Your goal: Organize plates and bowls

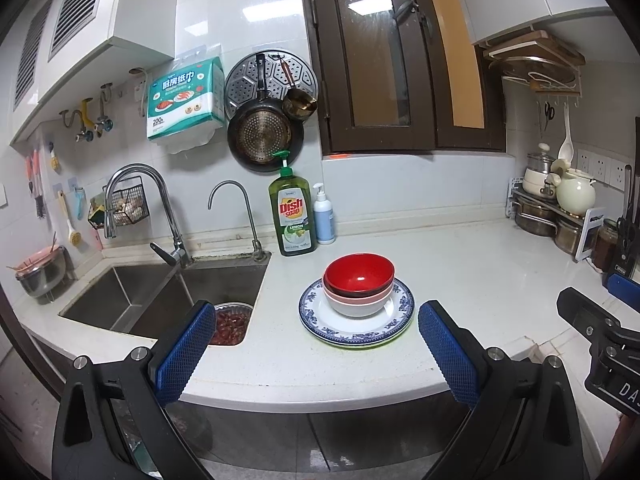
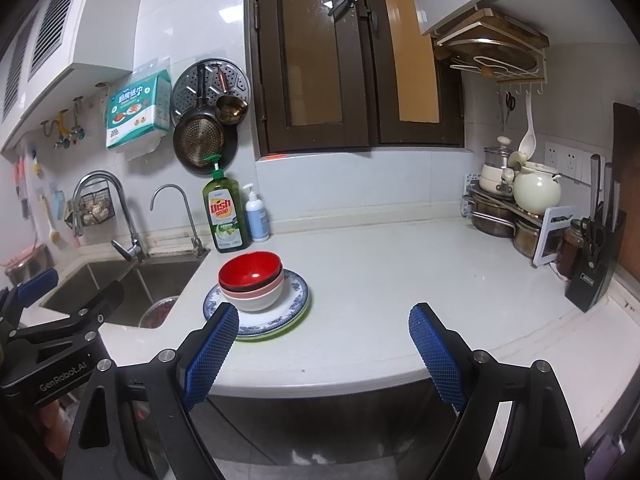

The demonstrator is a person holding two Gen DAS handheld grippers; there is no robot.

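Stacked on the white bench (image 1: 460, 264), just right of the sink (image 1: 160, 292): a red bowl (image 1: 359, 274) nested in a pink bowl (image 1: 360, 295), nested in a white bowl (image 1: 356, 307), all seated upright on a blue-patterned plate (image 1: 400, 308), with a green plate (image 1: 360, 345) showing as a thin rim underneath.

Left gripper (image 1: 312, 352): fingers (image 1: 184, 354) spread wide, nothing between the pads, held off the front edge of the bench. Stack beyond the fingertips and apart from them, framed in the gap between the two fingers, nearer the right one in the left wrist view.

Right gripper (image 2: 324, 352): fingers (image 2: 438, 356) likewise spread wide and empty, also off the bench edge. From the right wrist view, stack (image 2: 252, 280) up and to the left, partly hidden behind the tip of the left finger (image 2: 210, 354), not touched by it as far as can be told; bare bench alone in the gap between these fingers.

Behind the stack, against the wall: a green dish soap bottle (image 1: 292, 210) and a small white pump bottle (image 1: 323, 216), well apart from the plates. In the sink, a metal basin of red pieces (image 1: 232, 324). Far right of the bench: pots on a rack (image 2: 508, 208) and a knife block (image 2: 596, 268).
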